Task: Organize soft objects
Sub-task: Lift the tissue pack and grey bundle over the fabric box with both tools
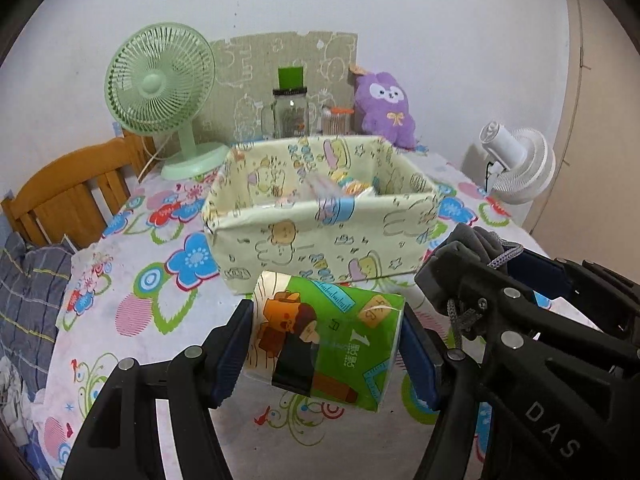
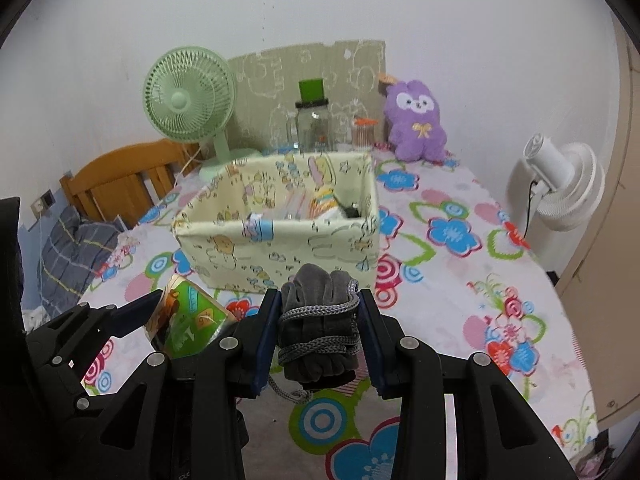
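My left gripper [image 1: 326,344] is shut on a green tissue pack [image 1: 340,332] with a cartoon print, held above the flowered tablecloth just in front of the pale yellow fabric storage box [image 1: 280,248]. My right gripper [image 2: 318,332] is shut on a grey cloth bundle [image 2: 316,312] wrapped in a grey cord, also held just in front of the box [image 2: 280,248]. The box holds several small items. The tissue pack [image 2: 188,316] shows at the left of the right wrist view, and the grey bundle [image 1: 476,240] at the right of the left wrist view.
A green desk fan [image 1: 160,92] stands back left, a purple plush toy [image 1: 384,108] back right beside a glass jar [image 1: 290,112]. A white fan [image 2: 560,188] stands at the table's right edge. A wooden chair [image 1: 72,192] and blue plaid cloth [image 1: 28,296] are at left.
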Demonstrator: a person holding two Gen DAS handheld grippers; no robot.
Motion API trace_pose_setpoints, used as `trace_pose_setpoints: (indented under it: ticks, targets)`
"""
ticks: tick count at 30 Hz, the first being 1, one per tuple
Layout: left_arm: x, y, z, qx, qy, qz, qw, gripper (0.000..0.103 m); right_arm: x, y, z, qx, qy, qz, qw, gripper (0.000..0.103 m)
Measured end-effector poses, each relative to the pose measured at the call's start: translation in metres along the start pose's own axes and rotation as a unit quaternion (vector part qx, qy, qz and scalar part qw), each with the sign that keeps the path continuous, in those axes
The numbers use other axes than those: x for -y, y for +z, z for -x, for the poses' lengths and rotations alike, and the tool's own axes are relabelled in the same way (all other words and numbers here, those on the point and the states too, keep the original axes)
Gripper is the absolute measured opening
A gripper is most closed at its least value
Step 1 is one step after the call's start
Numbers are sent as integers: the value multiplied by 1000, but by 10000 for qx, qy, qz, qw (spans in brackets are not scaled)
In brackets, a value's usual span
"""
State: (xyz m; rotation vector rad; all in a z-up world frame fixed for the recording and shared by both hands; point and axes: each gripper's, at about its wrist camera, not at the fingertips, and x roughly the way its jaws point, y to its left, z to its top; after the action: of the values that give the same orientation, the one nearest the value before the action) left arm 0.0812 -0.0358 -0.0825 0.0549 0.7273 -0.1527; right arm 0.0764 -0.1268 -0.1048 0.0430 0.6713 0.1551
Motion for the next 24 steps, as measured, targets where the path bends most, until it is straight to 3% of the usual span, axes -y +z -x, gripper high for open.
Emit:
trace_pose_setpoints:
  ticks: [24]
  targets:
    - [0,37,53,724,34,-71,9973,71,-9,41,56,667,28,37,9978,42]
